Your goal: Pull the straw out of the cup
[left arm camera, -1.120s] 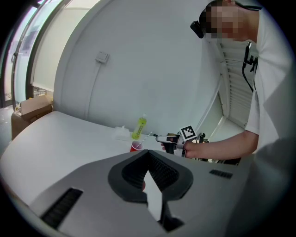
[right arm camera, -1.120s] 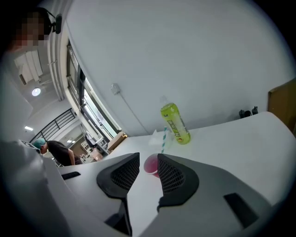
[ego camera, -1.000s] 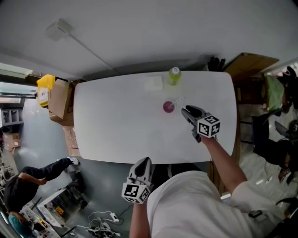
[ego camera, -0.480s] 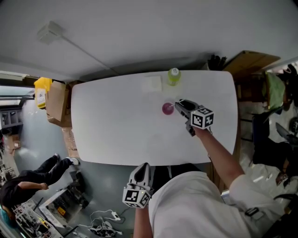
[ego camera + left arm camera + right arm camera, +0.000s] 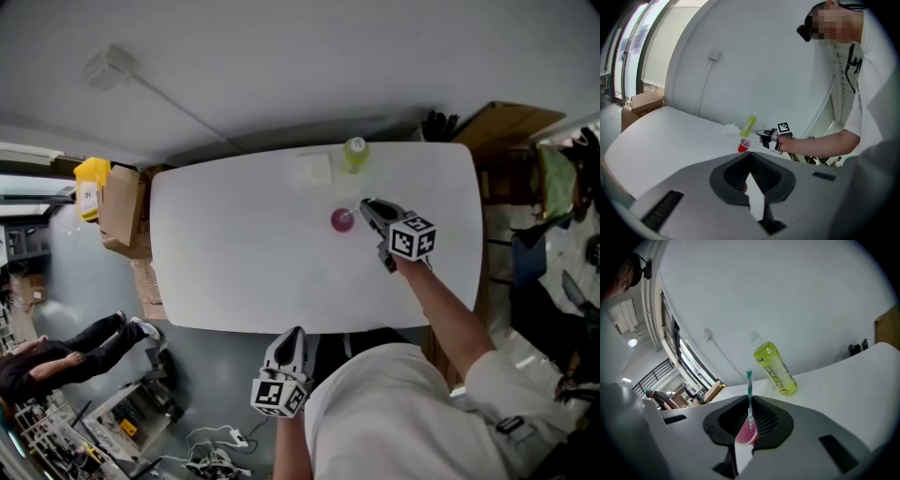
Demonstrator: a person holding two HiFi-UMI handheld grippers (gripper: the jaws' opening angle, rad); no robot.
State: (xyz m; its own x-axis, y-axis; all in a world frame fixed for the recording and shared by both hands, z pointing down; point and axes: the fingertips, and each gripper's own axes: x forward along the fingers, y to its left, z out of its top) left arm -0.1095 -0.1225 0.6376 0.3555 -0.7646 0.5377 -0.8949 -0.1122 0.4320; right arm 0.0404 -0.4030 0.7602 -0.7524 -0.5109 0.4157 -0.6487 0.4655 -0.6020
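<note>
The cup (image 5: 342,219) is small and looks light, and nothing holds it down. If the right tool (image 5: 367,206) bumps it or pulls sideways, the cup may tip or slide on the desk (image 5: 234,253). If the jaws close on the wrong spot, the straw (image 5: 749,397) may bend or slip out.

The straw stands in the cup, and its top sticks up above the rim. The right tool is just beside the cup. Its jaws are a little apart, with the straw in the gap between them, so nothing is pinched yet.

The left tool (image 5: 294,333) is loose too and holds nothing. It is well apart from the cup, past the near desk edge. A green bottle (image 5: 354,153) stands behind the cup.
</note>
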